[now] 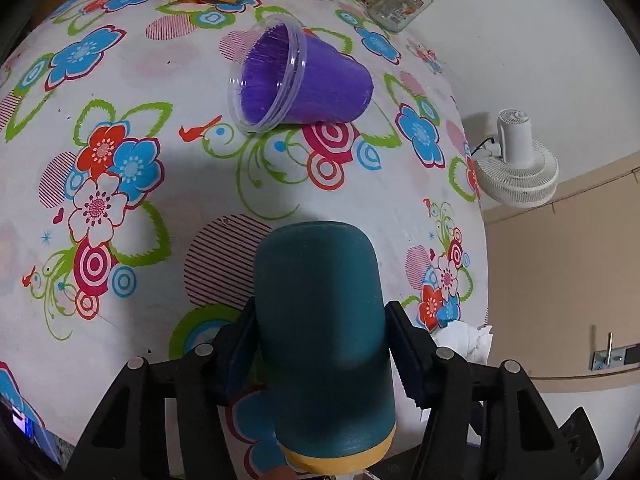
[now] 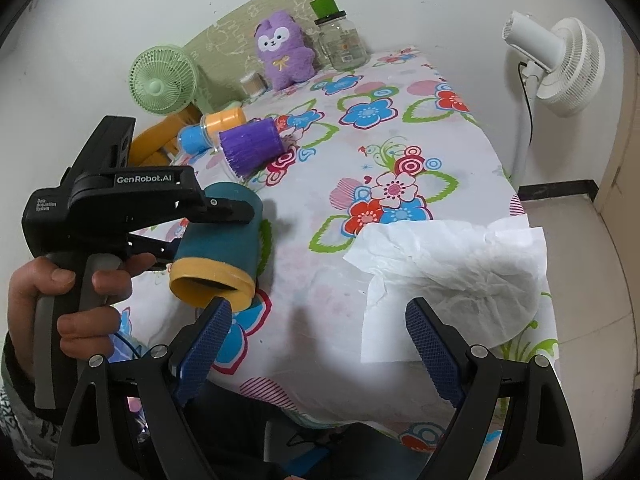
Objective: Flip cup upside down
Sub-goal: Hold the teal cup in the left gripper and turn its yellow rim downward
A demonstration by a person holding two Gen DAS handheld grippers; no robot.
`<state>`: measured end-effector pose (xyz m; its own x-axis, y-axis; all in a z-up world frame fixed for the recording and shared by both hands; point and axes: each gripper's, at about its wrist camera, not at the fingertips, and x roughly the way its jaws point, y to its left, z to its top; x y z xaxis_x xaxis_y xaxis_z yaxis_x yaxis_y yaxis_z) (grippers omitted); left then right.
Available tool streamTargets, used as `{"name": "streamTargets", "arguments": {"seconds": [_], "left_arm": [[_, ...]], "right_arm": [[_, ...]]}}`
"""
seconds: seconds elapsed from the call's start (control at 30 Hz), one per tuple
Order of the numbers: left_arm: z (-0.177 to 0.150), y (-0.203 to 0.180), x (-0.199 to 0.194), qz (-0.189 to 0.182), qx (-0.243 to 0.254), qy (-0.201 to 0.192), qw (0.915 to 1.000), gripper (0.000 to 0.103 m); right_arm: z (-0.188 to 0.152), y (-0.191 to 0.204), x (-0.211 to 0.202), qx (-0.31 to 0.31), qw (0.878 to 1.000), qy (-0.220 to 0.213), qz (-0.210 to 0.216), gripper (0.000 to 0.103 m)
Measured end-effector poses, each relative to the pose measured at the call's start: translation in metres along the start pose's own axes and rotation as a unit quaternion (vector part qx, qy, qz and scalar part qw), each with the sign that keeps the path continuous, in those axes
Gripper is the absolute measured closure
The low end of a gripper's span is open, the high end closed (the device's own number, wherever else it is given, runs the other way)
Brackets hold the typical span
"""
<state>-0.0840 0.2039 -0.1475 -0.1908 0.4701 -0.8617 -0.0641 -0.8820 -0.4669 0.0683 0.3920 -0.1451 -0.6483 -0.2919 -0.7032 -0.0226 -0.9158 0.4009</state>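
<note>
The right gripper (image 2: 318, 344) hangs spread and idle. The left gripper (image 1: 322, 354) pinches the teal cup (image 1: 320, 320) sideways above the table (image 1: 160, 184), likely mid-turn; 1 purple cup (image 1: 304, 80) lies beyond.

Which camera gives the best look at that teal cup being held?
The right wrist view: it shows the teal cup from the side, tipped, yellow rim and opening visible, clamped in the left tool. The left wrist view shows only its body, close up between the pads.
</note>
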Motion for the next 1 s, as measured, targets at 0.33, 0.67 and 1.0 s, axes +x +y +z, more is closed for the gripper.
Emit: {"name": "streamTargets", "arguments": {"seconds": [0.33,0.67,1.0], "left_arm": [[-0.009,0.003,-0.073,0.005,0.029,-0.102,0.9944,0.042],[-0.018,0.028,-0.142,0.061,0.041,-0.21,0.9749,0.042],[-0.018,0.059,-0.16,0.125,0.033,-0.26,0.9568,0.042]], "right_arm": [[0.003,0.016,0.001,-0.015,1.0,-0.001,0.009,0.013],[0.022,0.077,0.012,-0.082,0.996,-0.007,0.035,0.013],[0.039,0.142,0.043,-0.15,0.987,0.006,0.049,0.013]]}}
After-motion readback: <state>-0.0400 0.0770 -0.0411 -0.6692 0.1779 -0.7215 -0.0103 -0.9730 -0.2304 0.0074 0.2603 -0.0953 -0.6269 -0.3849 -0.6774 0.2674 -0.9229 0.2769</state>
